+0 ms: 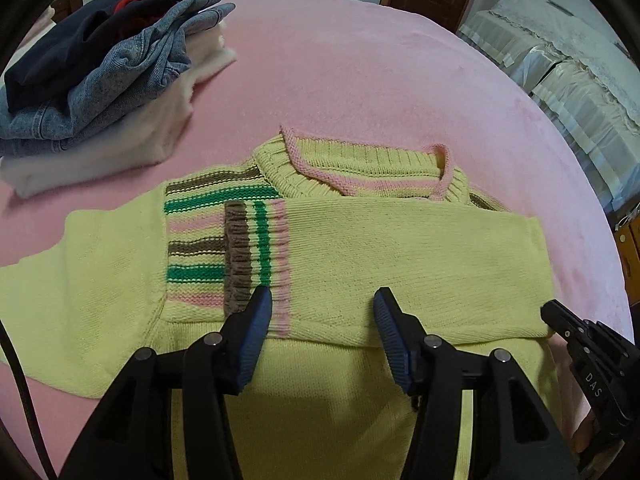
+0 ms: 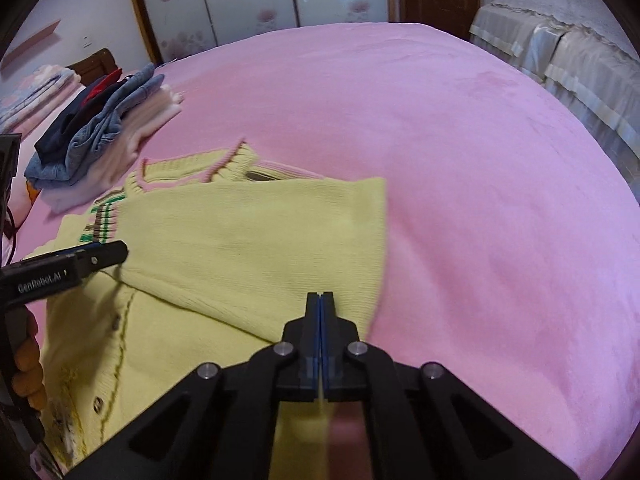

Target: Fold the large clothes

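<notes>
Left wrist view: the left gripper (image 1: 318,304) hovers over the sweater (image 1: 360,248), jaws spread, nothing between them, the striped cuff (image 1: 256,256) just at their eleven o'clock. The sweater lies on the pink bed (image 1: 360,72), a sleeve folded across its chest. A clothes pile (image 1: 100,76) sits well off at ten o'clock. Right wrist view: the right gripper (image 2: 320,296) has its jaws pressed together above the sweater's right edge; whether they pinch any knit I cannot tell.
</notes>
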`<state>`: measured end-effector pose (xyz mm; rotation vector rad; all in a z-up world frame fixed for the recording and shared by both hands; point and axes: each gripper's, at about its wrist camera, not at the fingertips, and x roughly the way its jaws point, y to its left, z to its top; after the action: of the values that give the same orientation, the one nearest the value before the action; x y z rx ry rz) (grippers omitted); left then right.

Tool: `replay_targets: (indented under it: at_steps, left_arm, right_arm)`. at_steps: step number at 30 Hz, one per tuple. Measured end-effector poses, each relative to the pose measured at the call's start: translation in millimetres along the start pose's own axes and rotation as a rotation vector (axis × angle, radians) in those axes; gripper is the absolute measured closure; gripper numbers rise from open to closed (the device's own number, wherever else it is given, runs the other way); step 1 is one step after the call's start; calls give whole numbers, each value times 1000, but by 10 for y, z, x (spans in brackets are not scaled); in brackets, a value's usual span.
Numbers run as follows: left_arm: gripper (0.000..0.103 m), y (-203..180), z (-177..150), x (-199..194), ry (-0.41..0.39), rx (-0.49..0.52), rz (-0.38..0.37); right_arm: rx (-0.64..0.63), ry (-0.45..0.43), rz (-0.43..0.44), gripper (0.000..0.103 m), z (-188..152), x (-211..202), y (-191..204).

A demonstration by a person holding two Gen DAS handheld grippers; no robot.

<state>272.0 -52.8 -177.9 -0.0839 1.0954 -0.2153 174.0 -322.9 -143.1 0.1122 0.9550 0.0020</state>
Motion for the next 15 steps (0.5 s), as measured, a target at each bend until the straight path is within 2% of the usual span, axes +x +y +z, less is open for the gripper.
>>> replay_targets:
  at_steps: [6, 15]
  left_arm:
    - [50, -5, -80, 0, -3, 22, 26]
    - [44, 28, -55, 16, 3, 14, 12]
  right_arm:
    - [46, -4, -16, 103, -40, 3, -56]
    - [41, -4, -40, 103, -48, 17, -3]
